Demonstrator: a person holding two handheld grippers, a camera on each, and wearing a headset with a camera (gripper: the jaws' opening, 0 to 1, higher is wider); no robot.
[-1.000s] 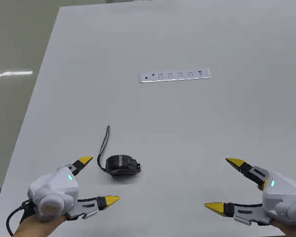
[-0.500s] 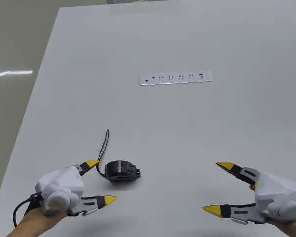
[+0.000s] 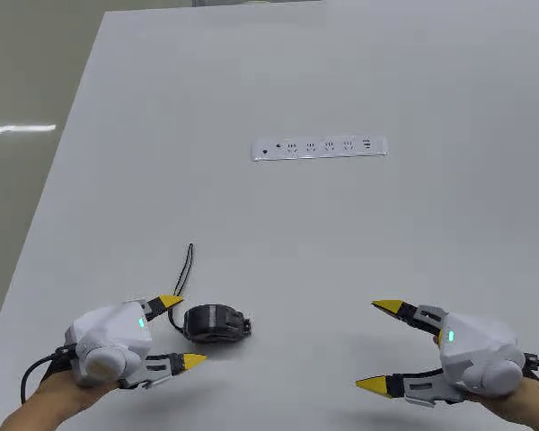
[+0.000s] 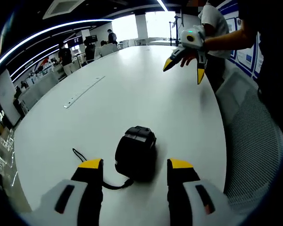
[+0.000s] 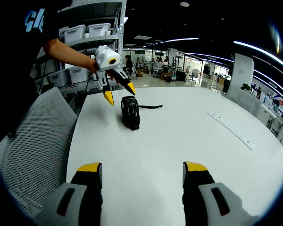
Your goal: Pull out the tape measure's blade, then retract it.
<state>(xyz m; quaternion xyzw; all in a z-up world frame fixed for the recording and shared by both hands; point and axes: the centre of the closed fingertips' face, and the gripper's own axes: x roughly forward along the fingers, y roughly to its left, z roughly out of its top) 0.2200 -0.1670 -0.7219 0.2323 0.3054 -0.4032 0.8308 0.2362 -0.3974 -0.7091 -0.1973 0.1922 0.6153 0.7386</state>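
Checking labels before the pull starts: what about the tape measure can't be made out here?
Blade tip: too small on the tape measure in the head view, lost in the dark case in both gripper views.
Strap: left gripper view, its middle passes behind a jaw of the left tool.

Bright, even light from ceiling strips (image 5: 179,40) leaves the white bench (image 3: 359,233) sharp and almost glare-free, with only a faint soft shadow under the left claw (image 3: 183,330), while both gripper views bend strongly at their edges.
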